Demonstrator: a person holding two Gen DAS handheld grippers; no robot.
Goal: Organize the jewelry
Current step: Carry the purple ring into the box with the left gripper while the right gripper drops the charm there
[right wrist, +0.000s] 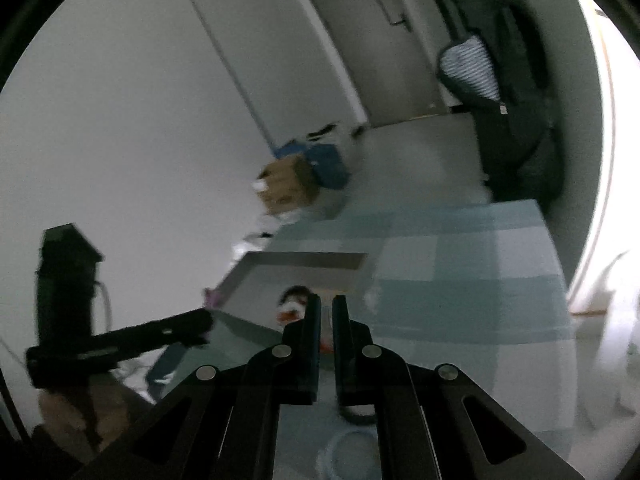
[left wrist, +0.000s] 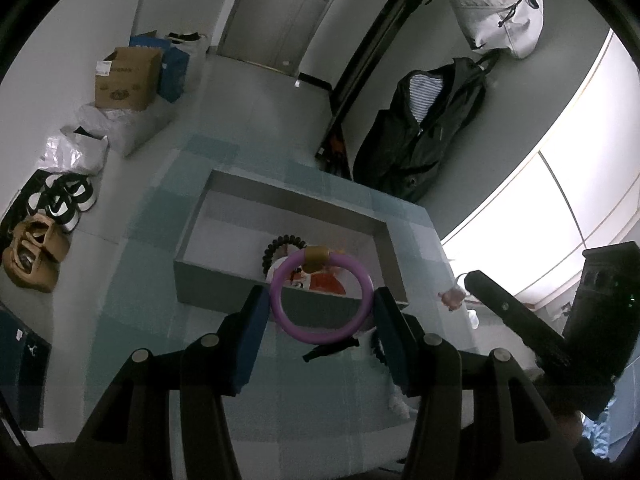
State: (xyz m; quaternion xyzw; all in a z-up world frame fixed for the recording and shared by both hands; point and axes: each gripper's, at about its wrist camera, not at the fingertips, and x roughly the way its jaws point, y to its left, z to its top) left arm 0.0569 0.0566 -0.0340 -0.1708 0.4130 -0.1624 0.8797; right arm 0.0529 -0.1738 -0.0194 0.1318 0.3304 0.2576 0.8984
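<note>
In the left wrist view my left gripper [left wrist: 322,300] is shut on a purple bangle [left wrist: 322,334] with a gold band, held upright just above the near wall of a grey open box [left wrist: 208,276]. Inside the box lie a black bead bracelet [left wrist: 276,246] and an orange and white piece [left wrist: 324,282]. My right gripper [right wrist: 327,304] is shut and empty, raised near the box [right wrist: 304,258]. A pale ring [right wrist: 348,452] and a dark ring [right wrist: 356,418] lie on the table below it.
The box stands on a table with a blue-green checked cloth [left wrist: 160,232]. The right gripper's body [left wrist: 520,328] shows at the right of the left view. A dark jacket [left wrist: 424,128], cardboard boxes [left wrist: 128,76] and shoes [left wrist: 64,200] are on the floor and wall beyond.
</note>
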